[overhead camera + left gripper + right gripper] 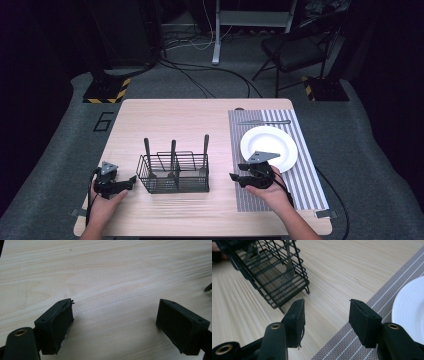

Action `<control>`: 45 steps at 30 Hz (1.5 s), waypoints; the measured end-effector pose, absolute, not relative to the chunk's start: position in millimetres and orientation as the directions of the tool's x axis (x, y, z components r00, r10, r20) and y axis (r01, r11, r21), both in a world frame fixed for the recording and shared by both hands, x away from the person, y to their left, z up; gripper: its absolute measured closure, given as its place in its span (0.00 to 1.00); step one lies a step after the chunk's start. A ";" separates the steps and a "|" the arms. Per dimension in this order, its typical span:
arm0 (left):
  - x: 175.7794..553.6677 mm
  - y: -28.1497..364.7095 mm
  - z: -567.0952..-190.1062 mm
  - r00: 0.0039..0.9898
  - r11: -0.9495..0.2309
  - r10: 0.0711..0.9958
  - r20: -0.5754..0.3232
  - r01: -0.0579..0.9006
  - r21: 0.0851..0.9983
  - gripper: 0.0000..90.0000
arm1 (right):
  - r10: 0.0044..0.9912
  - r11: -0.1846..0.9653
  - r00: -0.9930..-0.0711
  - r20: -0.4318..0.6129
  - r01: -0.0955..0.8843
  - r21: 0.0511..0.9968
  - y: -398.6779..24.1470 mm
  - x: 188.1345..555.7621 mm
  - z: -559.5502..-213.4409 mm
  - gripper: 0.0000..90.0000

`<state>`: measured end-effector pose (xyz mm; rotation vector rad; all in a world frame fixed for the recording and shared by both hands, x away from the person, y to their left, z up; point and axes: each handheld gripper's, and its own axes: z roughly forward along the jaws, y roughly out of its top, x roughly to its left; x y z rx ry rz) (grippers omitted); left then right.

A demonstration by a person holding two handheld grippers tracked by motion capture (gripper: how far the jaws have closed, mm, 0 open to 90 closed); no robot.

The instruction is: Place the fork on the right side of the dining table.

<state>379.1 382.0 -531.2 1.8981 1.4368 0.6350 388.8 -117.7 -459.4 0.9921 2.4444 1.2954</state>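
A: Near the tabletop's front edge, what are the tongs doing?

B: The left tongs [131,181] rest released near the front left corner, grasping nothing. The right tongs [326,315] are parted and empty over the grey striped woven placemat [260,195], aimed at the black wire-mesh cutlery basket [175,175].

A: And beyond?

B: Dark-handled utensils [172,150] stand upright in the basket at mid-tabletop; farther right sit the round white plate [280,145] and a knife [264,122] by the far edge, likely a place setting.

Grey carpet floor [45,165] (cables trailing) and a dark folding chair [295,50] behind.
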 end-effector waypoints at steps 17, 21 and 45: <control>379.1 381.9 -531.1 0.277 -0.174 0.961 -0.012 0.638 0.750 0.15 | 0.628 0.378 -0.772 0.102 0.416 0.827 -110.7 395.2 -422.2 0.57; 379.1 381.9 -531.2 0.277 -0.174 0.961 -0.013 0.637 0.751 0.15 | 0.625 0.364 -0.773 0.110 0.413 0.835 -108.2 398.5 -412.3 0.57; 379.1 381.9 -531.2 0.277 -0.174 0.961 -0.013 0.637 0.751 0.15 | 0.570 0.335 -0.809 0.144 0.388 0.859 -78.8 420.6 -381.2 0.64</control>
